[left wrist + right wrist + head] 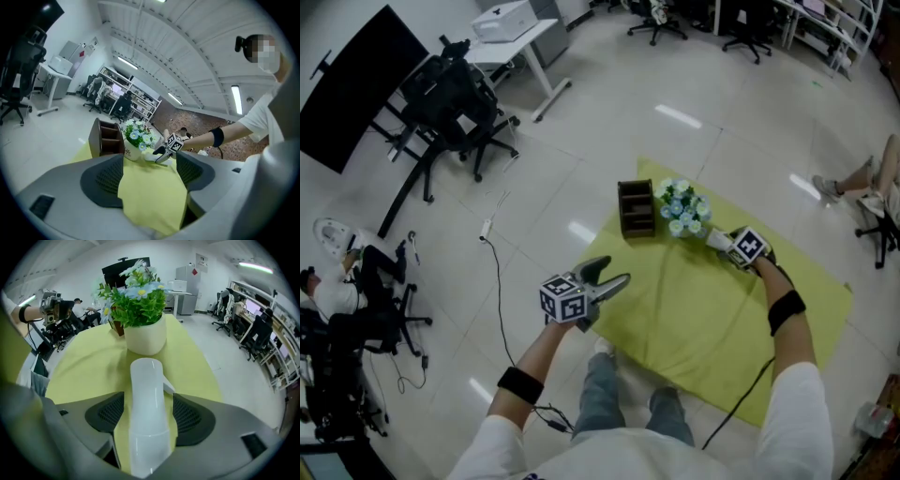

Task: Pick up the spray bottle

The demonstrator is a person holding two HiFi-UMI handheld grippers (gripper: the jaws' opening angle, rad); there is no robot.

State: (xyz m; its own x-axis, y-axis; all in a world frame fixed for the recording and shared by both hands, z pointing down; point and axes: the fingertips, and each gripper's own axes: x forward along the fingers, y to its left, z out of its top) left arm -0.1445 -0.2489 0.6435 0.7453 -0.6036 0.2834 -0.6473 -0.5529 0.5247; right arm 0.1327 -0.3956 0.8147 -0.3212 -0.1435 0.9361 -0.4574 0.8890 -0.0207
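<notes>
On the office floor, a yellow-green cloth (694, 309) carries a white plastic spray bottle (146, 380) lying by a white flowerpot (145, 336). The right tool (149, 401) straddles it, jaws apart, seemingly aligned to squeeze. The left tool (150, 159) hovers spread and empty.

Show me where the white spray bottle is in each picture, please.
Head view: bottle right of centre, just right of the flowerpot.
Left gripper view: bottle centre, small, right of the flowerpot.
Right gripper view: bottle lower centre, large, between the jaws.
Shared landmark: the flowerpot.
</notes>
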